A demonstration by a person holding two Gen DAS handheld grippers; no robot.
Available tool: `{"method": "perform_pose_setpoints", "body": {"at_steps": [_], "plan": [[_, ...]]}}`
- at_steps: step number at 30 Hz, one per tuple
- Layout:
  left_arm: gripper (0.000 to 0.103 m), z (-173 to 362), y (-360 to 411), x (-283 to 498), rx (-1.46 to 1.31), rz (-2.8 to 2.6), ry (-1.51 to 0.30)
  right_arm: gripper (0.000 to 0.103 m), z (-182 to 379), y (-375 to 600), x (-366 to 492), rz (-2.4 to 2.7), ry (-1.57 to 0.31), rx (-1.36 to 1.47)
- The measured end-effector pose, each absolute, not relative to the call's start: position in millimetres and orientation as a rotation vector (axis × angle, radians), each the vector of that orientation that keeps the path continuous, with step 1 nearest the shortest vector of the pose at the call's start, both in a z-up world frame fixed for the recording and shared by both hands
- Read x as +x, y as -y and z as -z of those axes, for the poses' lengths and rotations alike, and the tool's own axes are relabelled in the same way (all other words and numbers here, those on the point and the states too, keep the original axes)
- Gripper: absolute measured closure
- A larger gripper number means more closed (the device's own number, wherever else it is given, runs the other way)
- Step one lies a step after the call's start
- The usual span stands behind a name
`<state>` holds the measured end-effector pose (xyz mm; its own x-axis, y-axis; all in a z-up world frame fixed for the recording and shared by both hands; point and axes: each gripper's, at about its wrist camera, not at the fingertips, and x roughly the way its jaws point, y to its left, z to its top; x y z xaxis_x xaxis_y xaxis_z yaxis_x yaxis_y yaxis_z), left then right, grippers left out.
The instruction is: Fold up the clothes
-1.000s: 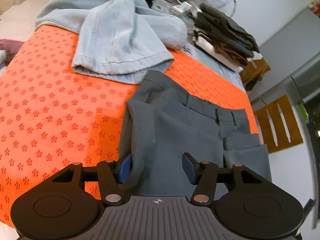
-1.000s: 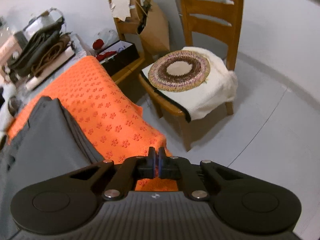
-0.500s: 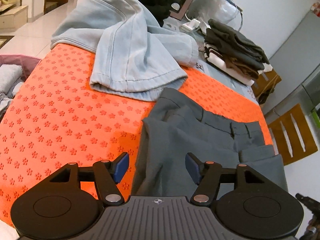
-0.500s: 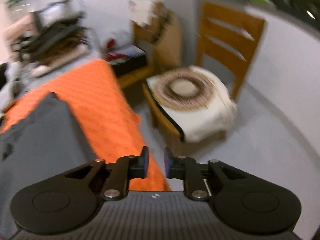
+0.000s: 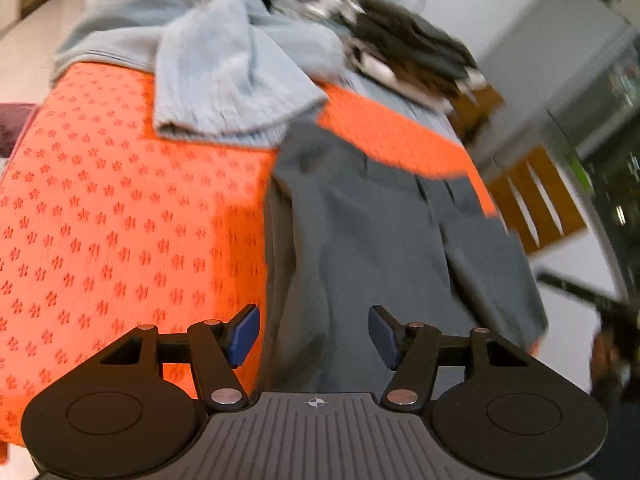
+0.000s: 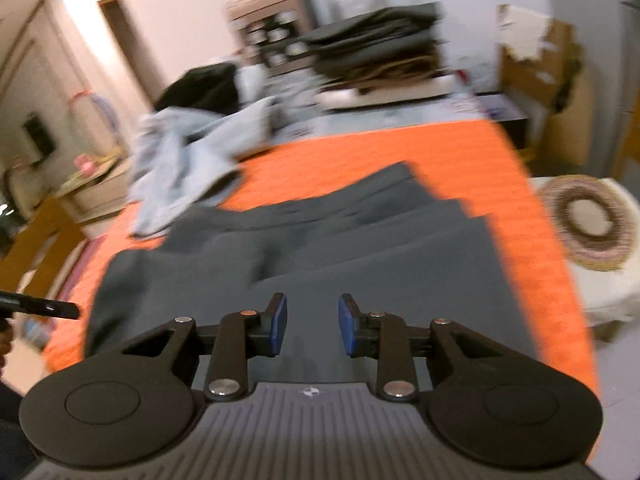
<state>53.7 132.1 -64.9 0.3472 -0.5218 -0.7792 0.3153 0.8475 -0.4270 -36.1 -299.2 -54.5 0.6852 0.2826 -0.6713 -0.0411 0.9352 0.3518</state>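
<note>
**Operator:** Nearest the cameras, what is the status of each gripper?

**Technician:** Left gripper (image 5: 314, 336): jaws spread wide, nothing between them, hovering over the near left edge of the grey trousers (image 5: 384, 248). Right gripper (image 6: 308, 330): jaws parted, nothing held, hovering over the same garment from the near side.

**Operator:** Condition of the trousers?

**Technician:** They lie on the orange-covered surface (image 5: 120, 220), doubled into stacked layers. The right wrist view shows stepped edges on the right side (image 6: 440, 216); the left side is rounded and slightly rumpled. The waistband faces the far side in the left wrist view. Judgement: this item is folded at least part way. Whether a further fold or a tidy-up is pending, the frames do not settle.

**Operator:** Beyond that?

**Technician:** A light blue denim garment (image 5: 224, 68) lies crumpled at the far edge, touching the trousers' far corner; it is not folded. Further back stands a pile of folded dark clothes (image 6: 376, 48).

**Operator:** Overall progress?

**Technician:** Judged mid-task: some items stacked, the trousers largely folded, the denim outstanding.
</note>
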Motion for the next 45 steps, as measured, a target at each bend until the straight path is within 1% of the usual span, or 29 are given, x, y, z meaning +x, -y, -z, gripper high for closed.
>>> {"method": "perform_pose_setpoints", "body": {"at_steps": [4,6,10,12,14,23,25,26,27,28,29,30,31,32,36,39,42,43,44,45], "plan": [[0.041,77.7,-137.5,35.0,-0.091,0.61,-1.125,0.068,51.5,254.3,-43.4,-0.309,-0.828,0.276],[0.041,83.5,-138.8,28.0,-0.043,0.631,-1.126,0.061,52.4,232.1,-49.7,-0.373,-0.849,0.227],[0.041,93.4,-139.9,19.7,0.005,0.665,-1.116,0.056,55.6,187.8,-62.7,-0.485,-0.881,0.077],[0.041,96.8,-136.5,19.0,0.029,0.667,-1.099,0.049,58.9,166.6,-66.9,-0.524,-0.885,-0.014],[0.041,100.3,-130.8,18.0,0.07,0.668,-1.077,0.045,63.4,145.9,-70.9,-0.56,-0.883,-0.108],[0.041,110.4,-113.4,5.3,0.225,0.673,-0.983,0.045,89.7,81.5,-79.3,-0.666,-0.872,-0.416],[0.042,112.8,-110.2,1.0,0.26,0.686,-0.977,0.049,95.0,75.6,-80.5,-0.668,-0.866,-0.477],[0.045,114.4,-109.3,-0.7,0.274,0.691,-0.98,0.062,97.2,73.5,-81.2,-0.666,-0.863,-0.504],[0.048,116.0,-108.4,-2.3,0.288,0.697,-0.983,0.082,98.6,72.9,-82.0,-0.659,-0.86,-0.526],[0.059,117.1,-108.3,-3.7,0.303,0.698,-0.98,0.089,100.1,72.3,-82.7,-0.652,-0.857,-0.547],[0.064,117.2,-109.4,-4.6,0.32,0.693,-0.969,0.096,99.4,72.4,-83.7,-0.645,-0.849,-0.558],[0.074,117.3,-110.4,-5.5,0.336,0.688,-0.957,0.099,94.6,74.0,-84.8,-0.636,-0.836,-0.552],[0.09,117.1,-112.2,-5.6,0.349,0.678,-0.947,0.099,88.8,76.4,-85.0,-0.627,-0.824,-0.544],[0.101,116.2,-115.0,-4.5,0.356,0.657,-0.938,0.099,83.1,78.8,-85.3,-0.618,-0.812,-0.535],[0.101,108.4,-135.8,7.3,0.317,0.574,-0.914,0.1,69.8,90.5,-84.7,-0.595,-0.799,-0.487],[0.101,99.7,-154.5,17.3,0.213,0.608,-0.947,0.099,65.4,99.2,-83.4,-0.586,-0.806,-0.447],[0.099,94.4,-156.2,13.5,0.189,0.707,-0.981,0.099,66.1,99.7,-81.8,-0.581,-0.804,-0.437],[0.096,92.9,-154.8,10.0,0.187,0.738,-0.982,0.099,66.3,99.9,-81.2,-0.579,-0.803,-0.434],[0.091,92.3,-152.5,6.9,0.186,0.764,-0.987,0.099,66.5,100.1,-80.7,-0.577,-0.802,-0.43],[0.089,92.1,-149.6,3.6,0.183,0.784,-0.993,0.099,66.8,100.2,-80.2,-0.576,-0.801,-0.427]]}}
